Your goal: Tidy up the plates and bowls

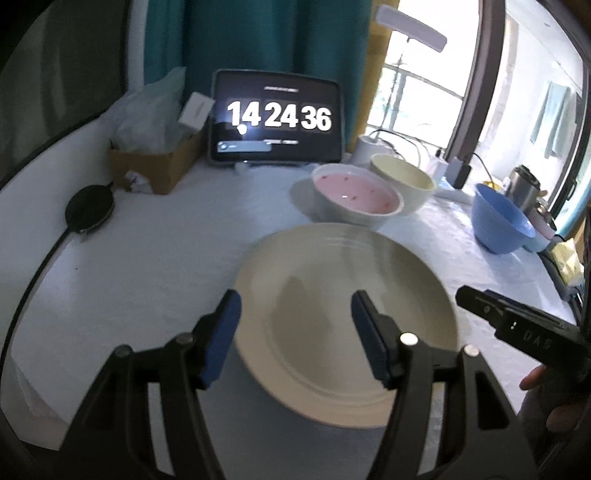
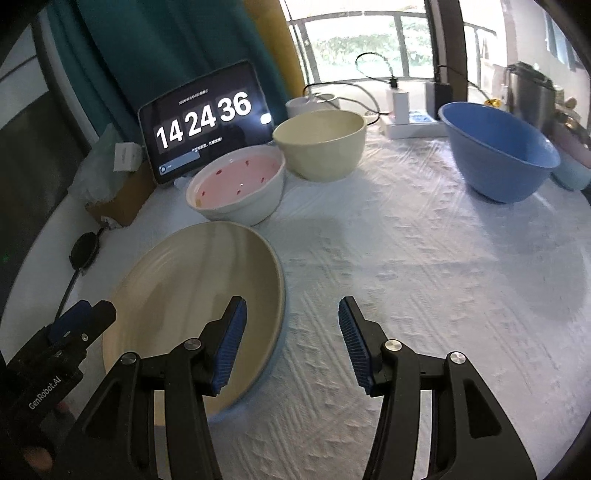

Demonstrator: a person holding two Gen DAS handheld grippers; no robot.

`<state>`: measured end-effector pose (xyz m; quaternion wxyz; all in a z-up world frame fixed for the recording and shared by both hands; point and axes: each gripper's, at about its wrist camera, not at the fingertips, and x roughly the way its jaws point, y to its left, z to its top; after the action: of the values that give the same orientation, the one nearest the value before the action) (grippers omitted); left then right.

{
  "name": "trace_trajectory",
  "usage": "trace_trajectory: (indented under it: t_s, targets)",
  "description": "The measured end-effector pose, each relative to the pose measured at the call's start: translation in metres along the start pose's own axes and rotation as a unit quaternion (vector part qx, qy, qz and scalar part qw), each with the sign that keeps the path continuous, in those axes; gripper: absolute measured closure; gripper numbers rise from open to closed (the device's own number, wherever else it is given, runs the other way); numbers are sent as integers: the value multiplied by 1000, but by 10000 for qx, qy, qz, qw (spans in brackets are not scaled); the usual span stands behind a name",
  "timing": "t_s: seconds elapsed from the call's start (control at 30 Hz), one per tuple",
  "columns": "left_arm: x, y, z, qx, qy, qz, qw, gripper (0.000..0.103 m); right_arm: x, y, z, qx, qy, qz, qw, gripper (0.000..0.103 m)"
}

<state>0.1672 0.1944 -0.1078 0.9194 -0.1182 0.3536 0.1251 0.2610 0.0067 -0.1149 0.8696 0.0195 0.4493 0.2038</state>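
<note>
Plate lying nearest, unheld | left gripper hovering over it, right gripper beside it, both spread wide, holding nothing | beyond plate: pink bowl, cream bowl, blue bowl sitting unstacked | sorting seemingly barely starting

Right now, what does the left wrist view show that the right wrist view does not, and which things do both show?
Only the left wrist view: a white lamp head above the window.

Only the right wrist view: the blue bowl in full.

Both: the cream plate, pink bowl, cream bowl, clock tablet, and both open grippers, left gripper and right gripper.
</note>
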Motion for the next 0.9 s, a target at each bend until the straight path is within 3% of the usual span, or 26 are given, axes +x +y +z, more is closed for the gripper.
trace_trajectory:
  t_s: [0.57,0.9]
  targets:
    - [-7,-79,-4,561,45,-260,9981,40,-51,-65,-18,391,-368,-264,9982,48]
    - [-6,-120,-3,831,57,-379,9958,40,-72,-104,-10,513,-614,-486,9956,48]
